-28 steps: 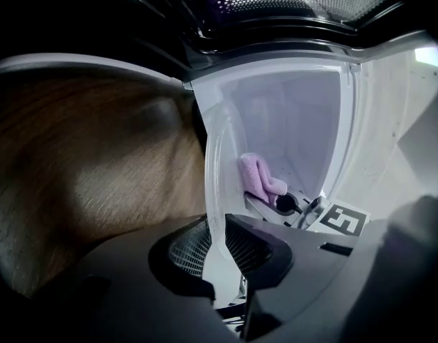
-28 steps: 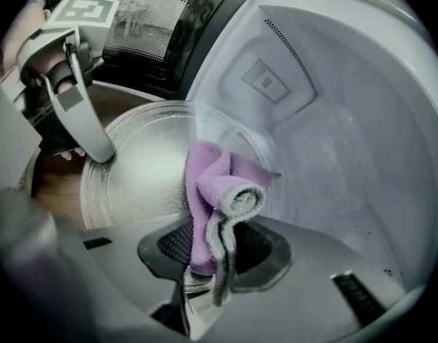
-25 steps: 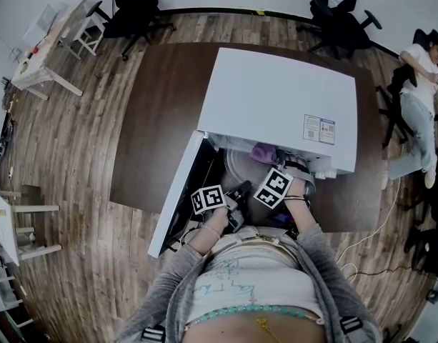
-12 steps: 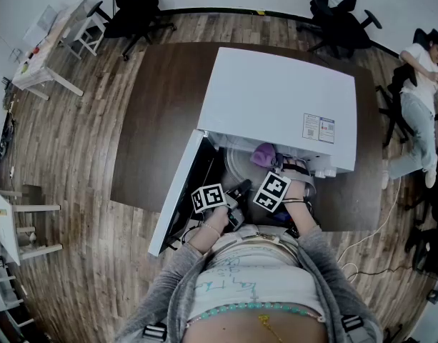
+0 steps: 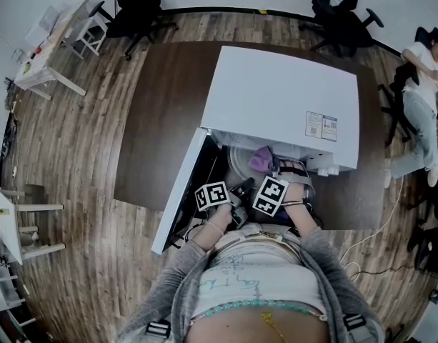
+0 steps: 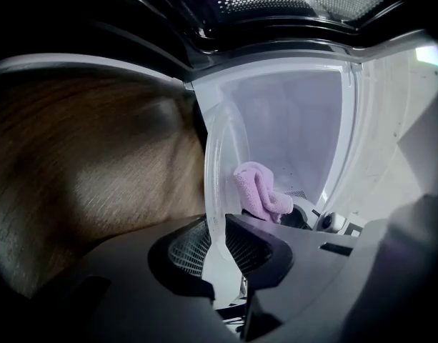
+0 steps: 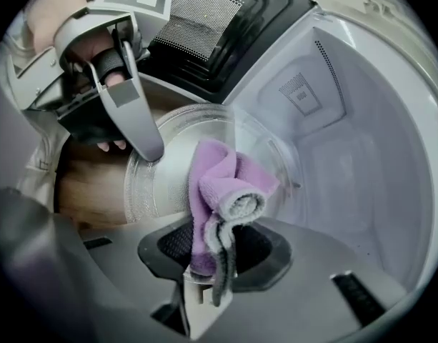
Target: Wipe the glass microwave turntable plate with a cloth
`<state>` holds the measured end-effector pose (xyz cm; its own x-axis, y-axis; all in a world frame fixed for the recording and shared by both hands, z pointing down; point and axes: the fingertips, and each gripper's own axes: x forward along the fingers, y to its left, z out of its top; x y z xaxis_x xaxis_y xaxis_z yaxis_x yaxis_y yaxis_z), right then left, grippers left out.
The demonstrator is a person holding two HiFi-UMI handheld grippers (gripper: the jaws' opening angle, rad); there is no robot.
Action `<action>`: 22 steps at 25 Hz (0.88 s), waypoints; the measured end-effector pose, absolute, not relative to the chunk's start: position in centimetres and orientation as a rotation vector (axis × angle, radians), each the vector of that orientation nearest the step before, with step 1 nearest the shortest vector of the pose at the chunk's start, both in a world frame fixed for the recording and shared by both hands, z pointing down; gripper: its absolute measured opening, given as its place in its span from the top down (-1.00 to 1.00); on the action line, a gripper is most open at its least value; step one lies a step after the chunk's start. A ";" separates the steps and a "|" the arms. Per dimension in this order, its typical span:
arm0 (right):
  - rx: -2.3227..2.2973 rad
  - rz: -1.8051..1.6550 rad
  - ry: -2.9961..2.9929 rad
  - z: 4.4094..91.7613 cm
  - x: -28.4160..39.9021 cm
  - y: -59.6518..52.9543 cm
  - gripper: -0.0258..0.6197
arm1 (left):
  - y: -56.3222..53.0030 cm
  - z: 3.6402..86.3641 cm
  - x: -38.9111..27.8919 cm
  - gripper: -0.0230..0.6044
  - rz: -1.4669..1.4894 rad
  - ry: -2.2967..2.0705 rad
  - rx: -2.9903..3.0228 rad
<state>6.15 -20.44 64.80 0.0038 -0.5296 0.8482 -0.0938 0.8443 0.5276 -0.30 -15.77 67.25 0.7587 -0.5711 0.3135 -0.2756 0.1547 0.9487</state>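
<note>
Right tongs (image 7: 208,254) nearer; one cloth (image 7: 222,184), one plate (image 7: 161,191).

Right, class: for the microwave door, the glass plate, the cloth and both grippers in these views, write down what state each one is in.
Microwave door: swung open.
Glass turntable plate: clamped by its rim, partly out of the oven cavity.
Purple cloth: bunched up, lying against the plate's face.
Left gripper: shut on the plate's rim.
Right gripper: shut on the cloth.
</note>
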 end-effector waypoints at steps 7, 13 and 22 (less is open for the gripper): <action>0.495 -0.386 -1.578 64.9 4.6 -20.3 0.54 | -15.7 67.4 -0.3 0.75 -0.234 -0.742 1.435; 0.478 -0.407 -1.592 65.0 3.3 -20.3 0.54 | -15.7 67.5 -0.4 0.75 -0.232 -0.740 1.430; 0.468 -0.408 -1.604 65.0 2.5 -20.6 0.54 | -15.6 67.5 -0.4 0.74 -0.218 -0.751 1.431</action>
<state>2.52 -20.60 65.00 -0.0639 -0.5259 0.8482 -0.0569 0.8504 0.5230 -0.35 -15.63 67.52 0.7560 -0.5621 0.3354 -0.2951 0.1647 0.9412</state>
